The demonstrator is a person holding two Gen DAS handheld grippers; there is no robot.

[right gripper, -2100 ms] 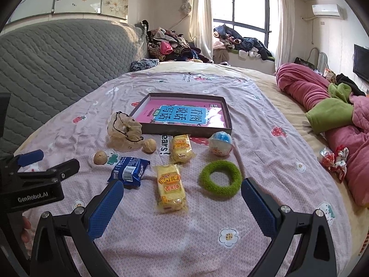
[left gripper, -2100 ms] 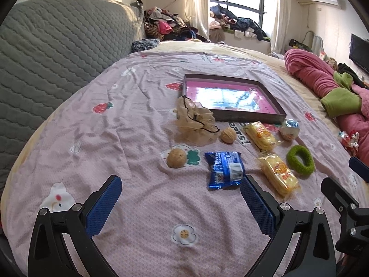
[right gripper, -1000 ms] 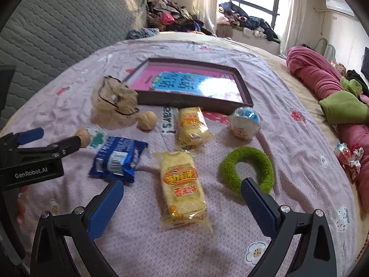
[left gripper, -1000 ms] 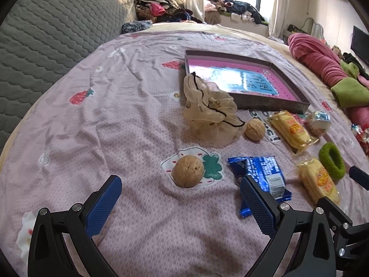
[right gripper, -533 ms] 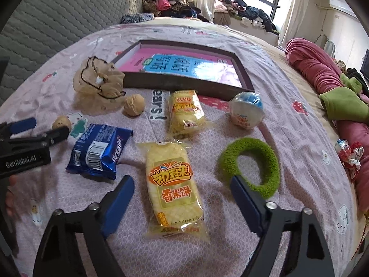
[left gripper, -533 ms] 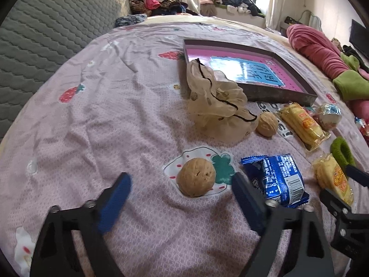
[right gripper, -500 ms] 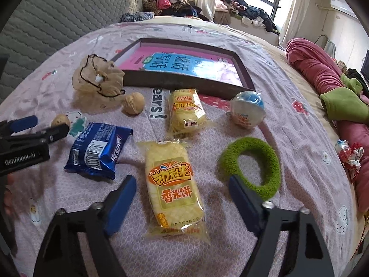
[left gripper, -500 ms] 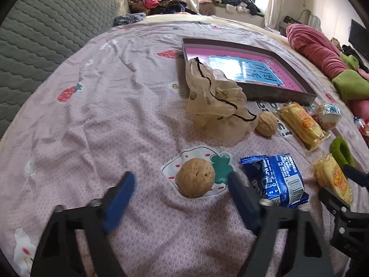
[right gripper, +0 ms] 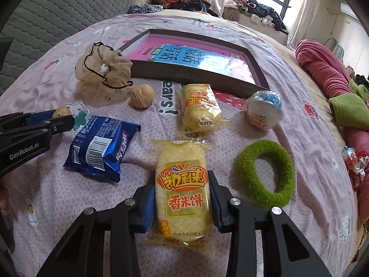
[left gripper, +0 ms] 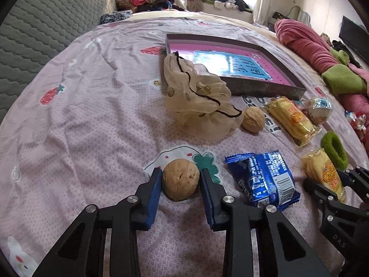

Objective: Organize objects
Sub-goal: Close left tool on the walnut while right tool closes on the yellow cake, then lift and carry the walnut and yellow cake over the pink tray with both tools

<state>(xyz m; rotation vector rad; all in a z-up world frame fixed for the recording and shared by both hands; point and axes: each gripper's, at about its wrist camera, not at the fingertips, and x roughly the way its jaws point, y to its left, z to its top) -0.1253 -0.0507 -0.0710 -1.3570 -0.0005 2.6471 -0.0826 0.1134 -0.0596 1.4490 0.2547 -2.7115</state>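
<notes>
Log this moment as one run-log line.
left hand-held gripper: closing on walnut | right hand-held gripper: closing on rice cracker pack | both on bedsheet | box: holds none of them

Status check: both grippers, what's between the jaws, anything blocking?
Left gripper jaws closing around the near walnut. Right gripper jaws closing around the near rice cracker pack. Both items on the bedsheet. Nothing blocking; blue snack packet lies between them.

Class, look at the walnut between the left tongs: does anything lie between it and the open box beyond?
Yes. The beige drawstring pouch lies directly between the walnut and the box. The left tongs are closing on the walnut, so it would have to be lifted over or carried around the pouch.
</notes>
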